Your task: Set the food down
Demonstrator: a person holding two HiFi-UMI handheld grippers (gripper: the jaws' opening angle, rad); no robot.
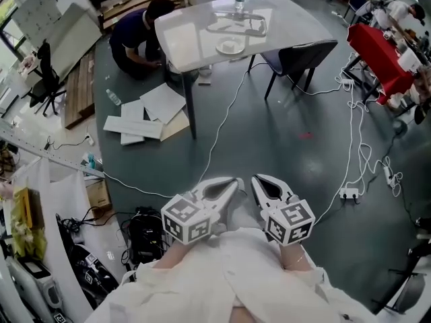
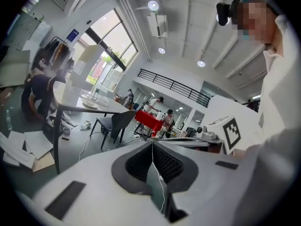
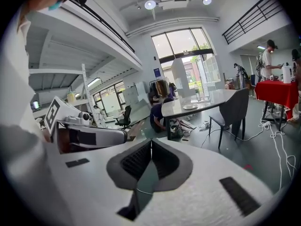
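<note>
Evidently idle, the left tool [image 1: 231, 182] and right tool [image 1: 258, 180] were fully closed on nothing, held near the body, well apart from the plate [image 1: 230, 46] on the surface [image 1: 289, 19]; any food there was indistinct.

Looking like a workshop hall, with cables [image 1: 225, 116] trailing over grey floor [image 1: 289, 147] beyond the fingertips [image 1: 232, 182] toward a white table [image 1: 188, 36], wooden boards [image 1: 77, 93] lying further left.

A small white plate [image 1: 230, 46] is sitting by the near edge of the far white bench [image 1: 188, 36]; any food on it is too small to tell.
</note>
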